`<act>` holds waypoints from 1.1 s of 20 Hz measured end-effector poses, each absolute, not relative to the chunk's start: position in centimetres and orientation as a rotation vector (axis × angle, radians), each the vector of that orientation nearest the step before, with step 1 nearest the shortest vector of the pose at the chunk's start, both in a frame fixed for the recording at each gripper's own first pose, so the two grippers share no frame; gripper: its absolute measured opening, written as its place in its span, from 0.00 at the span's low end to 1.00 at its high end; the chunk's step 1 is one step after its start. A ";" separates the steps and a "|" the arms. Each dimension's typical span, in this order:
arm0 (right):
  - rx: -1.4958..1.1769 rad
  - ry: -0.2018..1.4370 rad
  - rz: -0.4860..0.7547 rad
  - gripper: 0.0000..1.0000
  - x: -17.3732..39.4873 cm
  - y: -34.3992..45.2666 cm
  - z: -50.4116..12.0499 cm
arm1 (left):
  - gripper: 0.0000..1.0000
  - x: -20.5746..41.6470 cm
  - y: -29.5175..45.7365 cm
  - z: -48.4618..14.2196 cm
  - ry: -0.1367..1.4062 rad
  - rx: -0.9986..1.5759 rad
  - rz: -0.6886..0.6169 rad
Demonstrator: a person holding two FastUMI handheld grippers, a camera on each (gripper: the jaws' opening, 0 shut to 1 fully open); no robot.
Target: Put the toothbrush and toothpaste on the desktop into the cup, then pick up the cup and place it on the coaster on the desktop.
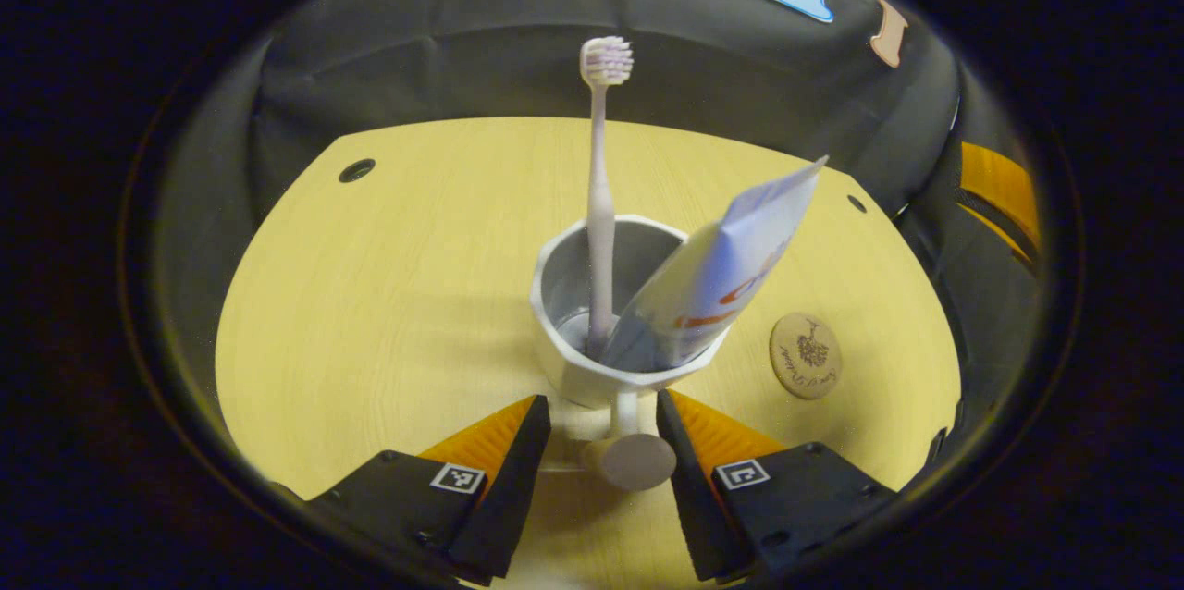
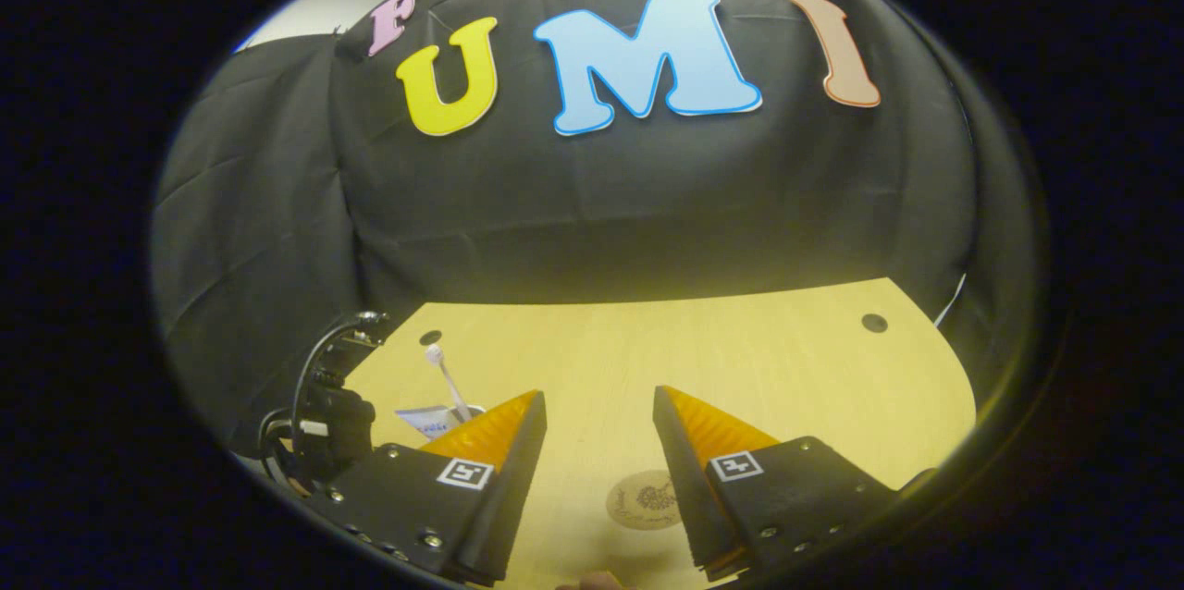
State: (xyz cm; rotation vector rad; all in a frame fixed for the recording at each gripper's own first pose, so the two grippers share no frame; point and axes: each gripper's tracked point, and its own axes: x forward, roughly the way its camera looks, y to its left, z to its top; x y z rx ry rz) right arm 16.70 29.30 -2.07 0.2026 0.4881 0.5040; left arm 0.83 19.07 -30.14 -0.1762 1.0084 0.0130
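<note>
White cup [image 1: 592, 368]; pale pink toothbrush [image 1: 601, 202]; tan coaster [image 1: 806, 356].

Nothing can be read as words or numbers. The white and blue toothpaste tube [image 1: 731, 266] standing in the cup carries orange lettering, blurred past reading. The round, pale wooden coaster [image 1: 806, 356] bears a dark engraved emblem with a curved line of script beside it, too small to make out in either view. The left gripper [image 1: 603, 405] carries two square black-and-white coded marker tags [image 1: 457, 478], one by each finger; the right gripper [image 2: 599, 396] carries a like pair [image 2: 464, 473].
</note>
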 end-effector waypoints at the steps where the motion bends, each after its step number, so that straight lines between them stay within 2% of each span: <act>1: 0.201 0.492 0.503 0.70 16.6 29.1 -2.2 | 0.81 1.0 18.9 -30.4 1.014 -0.178 0.014; 2: 0.199 0.497 0.502 0.70 16.6 29.1 -2.4 | 0.64 0.8 18.9 -30.6 1.021 -0.177 0.016; 3: 0.197 0.500 0.501 0.70 16.4 28.9 -2.6 | 0.77 0.7 18.8 -30.8 1.029 -0.174 0.016; 4: 0.196 0.503 0.499 0.70 16.4 28.8 -2.7 | 0.70 0.8 18.9 -31.1 1.033 -0.171 0.017; 5: 0.197 0.508 0.497 0.70 16.3 28.7 -2.8 | 0.70 0.9 18.7 -31.3 1.035 -0.178 0.015; 6: 0.200 0.509 0.497 0.70 16.3 28.6 -2.8 | 0.60 0.7 18.5 -31.2 1.042 -0.171 0.016; 7: 0.202 0.510 0.494 0.70 16.2 28.5 -2.8 | 0.65 0.6 18.5 -31.1 1.053 -0.166 0.016; 8: 0.202 0.511 0.490 0.70 16.3 28.4 -2.9 | 0.63 0.5 18.5 -31.3 1.057 -0.161 0.020; 9: 0.201 0.515 0.486 0.70 16.0 28.2 -3.1 | 0.56 0.3 18.4 -31.4 1.067 -0.152 0.021; 10: 0.202 0.520 0.484 0.70 16.0 28.1 -3.2 | 0.63 0.2 18.7 -31.7 1.079 -0.144 0.033; 13: 0.208 0.531 0.474 0.70 15.7 27.7 -3.7 | 0.43 0.1 19.1 -31.8 1.086 -0.105 0.055; 16: 0.219 0.535 0.468 0.70 15.7 27.6 -3.6 | 0.40 0.2 19.2 -31.9 1.081 -0.094 0.060; 17: 0.221 0.533 0.467 0.70 15.6 27.6 -3.5 | 0.28 0.2 19.1 -32.0 1.082 -0.094 0.060; 20: 0.231 0.527 0.466 0.70 15.6 27.7 -3.2 | 0.39 0.2 19.1 -31.8 1.082 -0.089 0.051; 21: 0.234 0.526 0.466 0.70 15.5 27.7 -3.3 | 0.34 0.1 19.1 -31.7 1.080 -0.087 0.050; 22: 0.235 0.526 0.466 0.70 15.6 27.8 -3.2 | 0.34 0.1 19.1 -31.7 1.080 -0.087 0.049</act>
